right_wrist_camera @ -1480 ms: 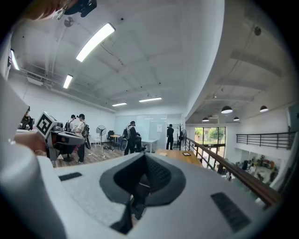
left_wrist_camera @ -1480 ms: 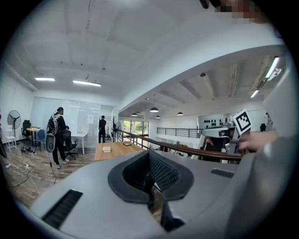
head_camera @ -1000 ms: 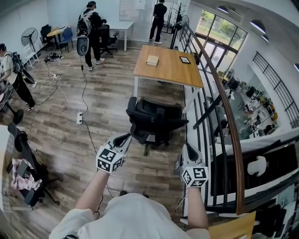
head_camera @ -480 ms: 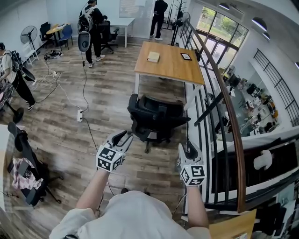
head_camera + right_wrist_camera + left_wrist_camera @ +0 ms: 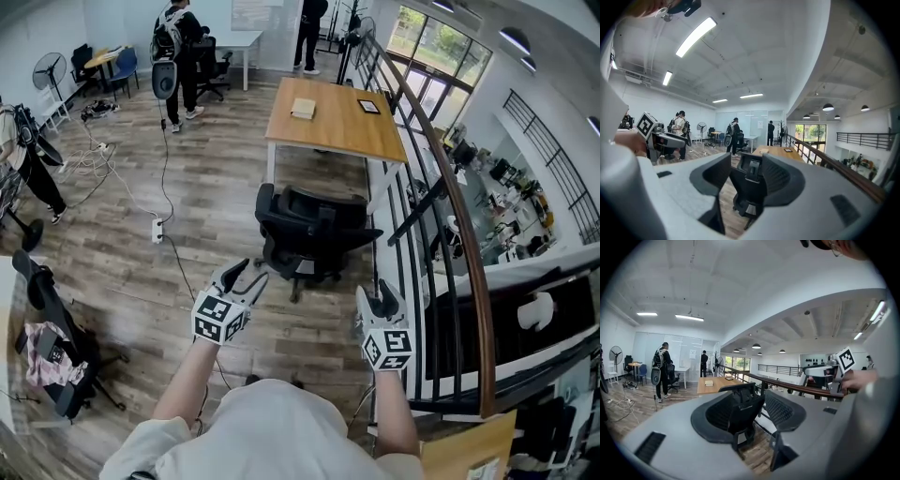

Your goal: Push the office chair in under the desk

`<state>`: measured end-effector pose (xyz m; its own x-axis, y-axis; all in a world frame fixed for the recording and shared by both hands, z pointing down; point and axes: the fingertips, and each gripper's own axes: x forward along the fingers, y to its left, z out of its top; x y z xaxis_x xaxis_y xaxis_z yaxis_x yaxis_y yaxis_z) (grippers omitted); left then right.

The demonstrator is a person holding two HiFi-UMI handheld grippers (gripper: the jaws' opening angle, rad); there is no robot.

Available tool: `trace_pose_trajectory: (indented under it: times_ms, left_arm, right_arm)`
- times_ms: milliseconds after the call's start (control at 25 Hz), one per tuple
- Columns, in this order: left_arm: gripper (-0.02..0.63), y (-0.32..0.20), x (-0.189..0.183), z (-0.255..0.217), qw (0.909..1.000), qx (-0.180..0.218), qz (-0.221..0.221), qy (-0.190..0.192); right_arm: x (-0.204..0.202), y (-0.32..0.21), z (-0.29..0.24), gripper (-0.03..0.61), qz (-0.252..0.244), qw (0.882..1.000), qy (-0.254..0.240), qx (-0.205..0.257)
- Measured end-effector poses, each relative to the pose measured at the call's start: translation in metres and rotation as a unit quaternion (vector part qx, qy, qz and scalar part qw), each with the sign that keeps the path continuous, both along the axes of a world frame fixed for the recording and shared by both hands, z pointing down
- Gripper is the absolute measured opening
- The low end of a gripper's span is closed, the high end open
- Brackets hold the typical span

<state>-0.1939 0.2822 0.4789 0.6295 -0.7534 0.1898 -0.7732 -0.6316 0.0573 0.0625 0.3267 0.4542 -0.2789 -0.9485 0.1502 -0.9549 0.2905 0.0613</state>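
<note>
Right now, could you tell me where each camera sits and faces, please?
Head view: on the person's head, steeply down at the office chair and desk; forearms, left tongs, right tongs show.
Left gripper view: on the left tongs, facing the chair past its own jaws, which have just been opening, empty.
Right gripper view: on the right tongs, same aim, own jaws likewise just opening, empty.
Both gripper views share chair and desk.

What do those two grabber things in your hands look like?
The left gripper and right gripper each have grey jaws with dark, curved, dotted pads and a white cube with black square markers. The person wears a pale short-sleeved shirt. Both pairs of jaws have just been opening, with nothing between them.
</note>
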Motion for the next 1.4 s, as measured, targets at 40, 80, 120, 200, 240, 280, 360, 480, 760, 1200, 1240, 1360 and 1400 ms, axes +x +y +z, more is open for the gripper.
trace_pose_trajectory:
  times_ms: [40, 80, 120, 200, 240, 280, 360, 480, 760, 1200, 1240, 1360, 1400]
  left_arm:
    - [0.212, -0.001, -0.002, 0.001, 1.0, -0.001, 0.001, 0.001]
    - [0.212, -0.001, -0.003, 0.001, 1.0, -0.003, 0.002, 0.001]
    - [0.212, -0.002, -0.006, 0.002, 1.0, -0.005, 0.002, 0.002]
    - [0.212, -0.002, -0.011, 0.004, 1.0, -0.008, 0.004, 0.003]
    - [0.212, -0.002, -0.014, 0.005, 0.9999, -0.01, 0.004, 0.003]
    - [0.212, -0.002, -0.016, 0.006, 0.9999, -0.011, 0.004, 0.004]
    - [0.21, -0.002, -0.021, 0.009, 0.9999, -0.013, 0.005, 0.004]
    - [0.209, 0.0, -0.026, 0.012, 0.9998, -0.014, 0.011, 0.003]
    - [0.206, 0.005, -0.026, 0.023, 0.9993, -0.023, 0.031, 0.003]
    - [0.201, -0.013, -0.012, 0.045, 0.998, -0.05, 0.037, -0.005]
    - [0.201, -0.018, -0.012, 0.048, 0.9979, -0.054, 0.035, -0.006]
    - [0.201, -0.035, -0.005, 0.052, 0.9978, -0.058, 0.03, -0.007]
    - [0.201, -0.041, -0.001, 0.053, 0.9978, -0.058, 0.03, -0.009]
  right_arm:
    - [-0.001, 0.0, 0.001, 0.196, 0.002, 1.0, 0.001, -0.001]
    - [-0.002, 0.0, 0.002, 0.198, 0.003, 1.0, 0.001, -0.002]
    - [-0.004, 0.0, 0.002, 0.199, 0.005, 1.0, 0.002, -0.004]
    - [-0.008, 0.001, 0.004, 0.201, 0.009, 1.0, 0.005, -0.006]
    - [-0.011, 0.002, 0.005, 0.201, 0.011, 1.0, 0.006, -0.007]
    - [-0.012, 0.004, 0.006, 0.201, 0.013, 1.0, 0.006, -0.008]
    - [-0.015, 0.006, 0.009, 0.201, 0.019, 1.0, 0.004, -0.01]
    - [-0.018, 0.013, 0.013, 0.201, 0.031, 0.999, -0.005, -0.009]
    - [-0.019, 0.029, 0.028, 0.201, 0.057, 0.998, -0.014, -0.022]
    - [-0.01, 0.009, 0.057, 0.201, 0.057, 0.997, -0.023, -0.052]
    - [-0.01, 0.003, 0.06, 0.201, 0.055, 0.997, -0.022, -0.054]
    - [-0.002, -0.018, 0.062, 0.201, 0.048, 0.997, -0.019, -0.057]
    - [0.001, -0.027, 0.063, 0.201, 0.046, 0.997, -0.018, -0.057]
